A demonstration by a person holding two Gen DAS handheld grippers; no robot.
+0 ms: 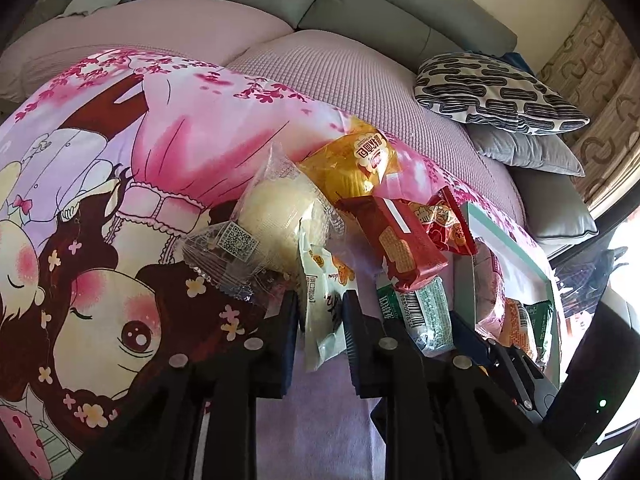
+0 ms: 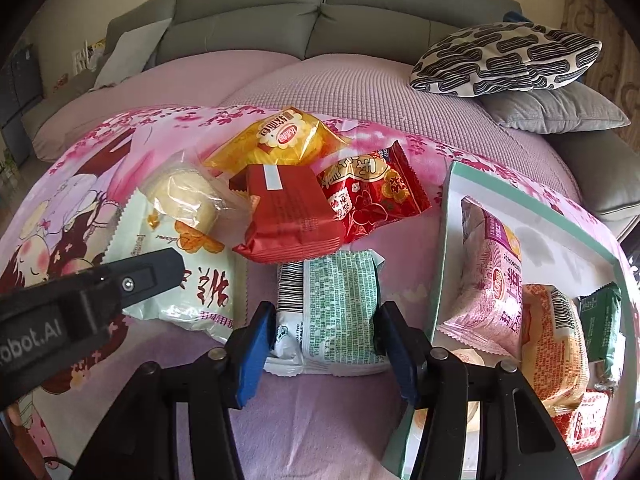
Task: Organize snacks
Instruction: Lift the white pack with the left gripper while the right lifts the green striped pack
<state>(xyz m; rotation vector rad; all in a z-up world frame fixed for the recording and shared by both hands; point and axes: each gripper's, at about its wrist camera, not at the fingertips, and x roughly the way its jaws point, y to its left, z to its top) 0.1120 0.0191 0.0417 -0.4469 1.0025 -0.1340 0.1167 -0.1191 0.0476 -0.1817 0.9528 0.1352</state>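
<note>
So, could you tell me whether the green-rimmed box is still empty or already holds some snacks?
Partly filled. The box holds a pink packet, an orange packet and a green packet; bare white floor remains at its far end.

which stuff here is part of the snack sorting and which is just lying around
Part of the job:
- green-and-white wrapped snack pack
- white peach-print bun packet
- red biscuit pack
- yellow bread bag
- mint-edged white box

Just lying about:
- black-and-white patterned cushion
- plain grey cushion
</note>
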